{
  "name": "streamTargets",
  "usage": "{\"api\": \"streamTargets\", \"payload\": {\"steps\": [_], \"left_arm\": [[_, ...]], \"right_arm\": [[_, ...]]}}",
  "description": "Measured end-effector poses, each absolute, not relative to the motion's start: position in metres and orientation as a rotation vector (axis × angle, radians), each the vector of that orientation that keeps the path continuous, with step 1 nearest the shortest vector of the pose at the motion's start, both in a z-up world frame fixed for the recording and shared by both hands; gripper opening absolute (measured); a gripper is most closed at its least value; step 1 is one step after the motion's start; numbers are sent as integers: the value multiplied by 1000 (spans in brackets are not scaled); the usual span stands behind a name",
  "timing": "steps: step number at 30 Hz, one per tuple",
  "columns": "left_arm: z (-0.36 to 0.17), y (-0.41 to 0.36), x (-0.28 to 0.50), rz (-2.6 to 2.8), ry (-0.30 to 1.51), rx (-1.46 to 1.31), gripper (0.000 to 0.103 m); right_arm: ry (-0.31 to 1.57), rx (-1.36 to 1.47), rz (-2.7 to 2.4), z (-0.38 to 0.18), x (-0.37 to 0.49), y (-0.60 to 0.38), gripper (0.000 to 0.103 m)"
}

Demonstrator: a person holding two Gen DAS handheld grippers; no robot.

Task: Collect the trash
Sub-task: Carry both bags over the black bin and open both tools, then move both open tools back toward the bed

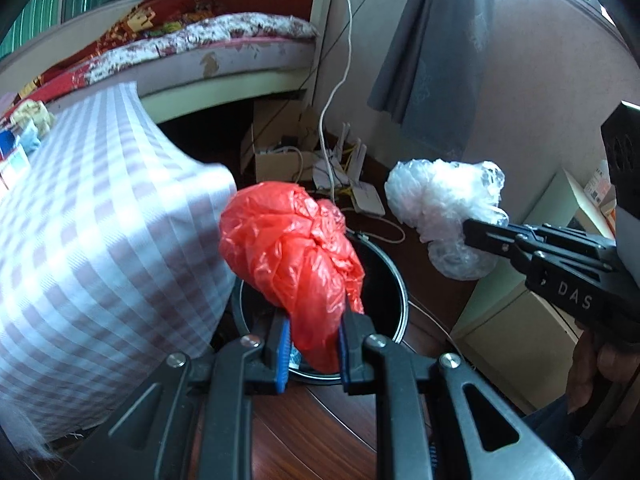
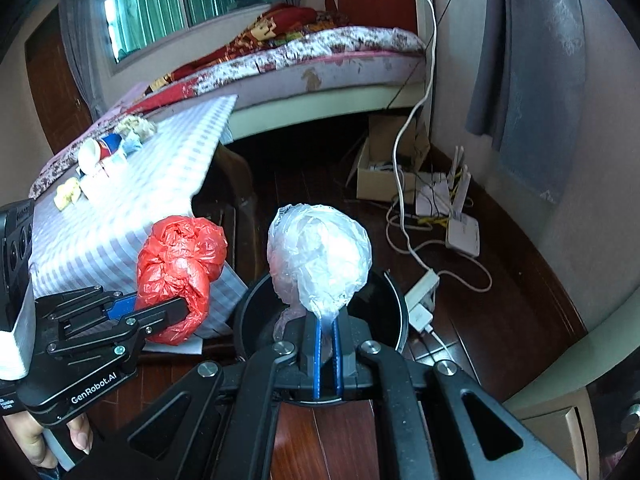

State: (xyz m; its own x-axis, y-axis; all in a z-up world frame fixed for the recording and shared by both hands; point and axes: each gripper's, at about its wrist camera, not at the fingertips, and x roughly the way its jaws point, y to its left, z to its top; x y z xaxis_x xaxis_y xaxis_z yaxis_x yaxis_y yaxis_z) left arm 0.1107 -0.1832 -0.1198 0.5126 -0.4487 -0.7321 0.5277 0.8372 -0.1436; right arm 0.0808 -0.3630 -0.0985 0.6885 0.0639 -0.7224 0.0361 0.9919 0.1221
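Both tongs are loaded: left gripper pinches a crumpled red plastic bag, right gripper is pressed nearly shut on a clear plastic bag wad. Both wads look v. light, soft, slippery; best held at the bunched neck, as now. Each hangs just beyond its fingertips, over the black bin on the wood floor.

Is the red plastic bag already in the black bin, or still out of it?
Out. The red plastic bag is clamped in the left tool, above the black bin.
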Motion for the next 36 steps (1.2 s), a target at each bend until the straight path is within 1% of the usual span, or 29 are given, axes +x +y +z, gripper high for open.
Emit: {"api": "streamTargets", "payload": {"steps": [8,19,22,23,24,25,26,27,31,32,36], "left_arm": [[-147,-198,117,-578,918,100,20],[-182,-210,139,-576,1021,78,20],[-192,-215,148,-605,1069,65,26],[-196,-217,149,-605,1087,67,41],[-199,-216,149,-584,1094,79,67],[-201,-212,147,-554,1087,83,76],[-201,-208,147,-542,1081,80,82],[-202,-203,146,-521,1076,83,82],[-211,-188,142,-450,1088,77,87],[-212,-186,141,-438,1089,80,88],[-210,-181,134,-409,1074,96,88]], "right_arm": [[897,139,30,-135,102,-371,5],[985,131,60,-170,129,-376,5],[1022,132,92,-183,139,-376,5],[1054,114,71,-191,143,-378,10],[1082,91,34,-198,145,-380,30],[1096,83,10,-204,145,-384,45],[1097,91,-10,-207,143,-388,73],[1089,111,-19,-209,140,-393,87],[1089,139,-41,-210,136,-394,94],[1088,137,-47,-210,135,-394,102],[1077,103,-66,-206,133,-388,102]]}}
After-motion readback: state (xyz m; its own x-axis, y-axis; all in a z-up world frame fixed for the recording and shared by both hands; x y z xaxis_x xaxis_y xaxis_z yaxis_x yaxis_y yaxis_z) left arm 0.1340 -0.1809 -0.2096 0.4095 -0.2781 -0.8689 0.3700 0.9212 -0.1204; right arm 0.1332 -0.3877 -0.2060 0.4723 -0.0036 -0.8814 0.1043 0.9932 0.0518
